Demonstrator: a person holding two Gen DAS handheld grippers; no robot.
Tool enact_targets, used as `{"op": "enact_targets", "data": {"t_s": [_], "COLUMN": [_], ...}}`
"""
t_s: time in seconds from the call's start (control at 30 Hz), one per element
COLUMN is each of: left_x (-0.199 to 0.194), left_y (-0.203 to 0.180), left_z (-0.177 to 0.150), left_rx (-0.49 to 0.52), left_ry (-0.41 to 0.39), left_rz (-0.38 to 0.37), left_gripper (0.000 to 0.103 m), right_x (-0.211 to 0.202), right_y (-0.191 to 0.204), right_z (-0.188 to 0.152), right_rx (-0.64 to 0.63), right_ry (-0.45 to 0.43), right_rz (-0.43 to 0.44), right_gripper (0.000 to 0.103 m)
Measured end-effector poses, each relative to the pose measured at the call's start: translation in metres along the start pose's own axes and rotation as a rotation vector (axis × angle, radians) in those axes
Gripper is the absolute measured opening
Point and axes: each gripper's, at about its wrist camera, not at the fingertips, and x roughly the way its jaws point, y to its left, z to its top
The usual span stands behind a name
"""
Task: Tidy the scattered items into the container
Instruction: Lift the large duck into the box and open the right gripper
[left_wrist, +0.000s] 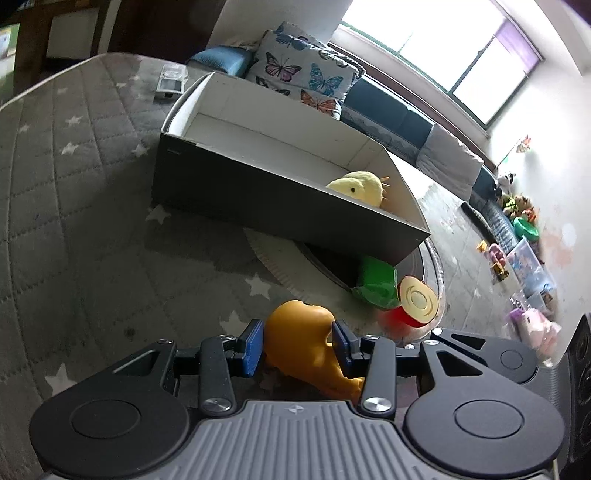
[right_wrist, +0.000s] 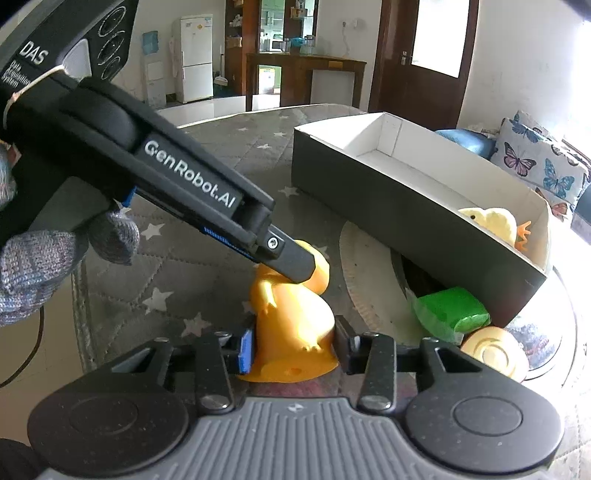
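Observation:
An orange toy duck (left_wrist: 295, 343) (right_wrist: 291, 314) stands on the grey star-patterned cover. My left gripper (left_wrist: 297, 345) is shut on it; in the right wrist view that gripper (right_wrist: 295, 264) clamps the duck's head from the upper left. My right gripper (right_wrist: 293, 347) is shut on the duck's body near its base. Beyond stands the dark box with a white inside (left_wrist: 258, 199) (right_wrist: 369, 192), holding a yellow plush chick (left_wrist: 360, 188) (right_wrist: 491, 221). A green packet (left_wrist: 375, 282) (right_wrist: 447, 310) and a red toy fruit half (left_wrist: 417, 301) (right_wrist: 495, 352) lie by the box's near corner.
The box rests partly on a round ribbed plate (left_wrist: 273, 258). A small clear case (left_wrist: 170, 79) lies at the cover's far side. A butterfly cushion (left_wrist: 303, 70) sits behind the box. A gloved hand (right_wrist: 37, 266) holds the left gripper. Toys litter the floor (left_wrist: 524, 258).

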Motion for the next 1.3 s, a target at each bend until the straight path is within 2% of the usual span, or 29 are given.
{"op": "enact_targets", "data": {"t_s": [0.33,0.5,0.77,0.9,1.1,1.3], "left_x": [-0.002,-0.016,-0.03,-0.021,0.014,0.054], "left_y": [0.004,-0.007,-0.033,-0.042,-0.04,-0.028], "left_z": [0.004,0.019,0.07,0.101,0.136,0.152], "left_rx": [-0.007,0.021,0.11,0.144,0.152,0.132], "left_ry": [-0.006,-0.065,-0.191,-0.219,-0.194,-0.132], "left_rz": [-0.032,-0.052,-0.062,-0.051,-0.035,-0.019], "left_gripper": [0.043,0.042,0.042,0.042,0.041,0.04], "right_x": [-0.004,-0.014,-0.03,-0.026,-0.002,0.03], "right_y": [0.0,-0.004,-0.027,-0.048,-0.085,-0.113], "right_z": [0.001,0.008,0.047,0.07,0.091,0.094], "right_rx": [0.018,0.023,0.012,0.021,0.08,0.137], "right_ry": [-0.021,-0.067,-0.191,-0.223,-0.218,-0.168], "right_rz": [-0.017,-0.042,-0.131,-0.174,-0.184,-0.171], "right_gripper": [0.042,0.042,0.042,0.042,0.042,0.042]}}
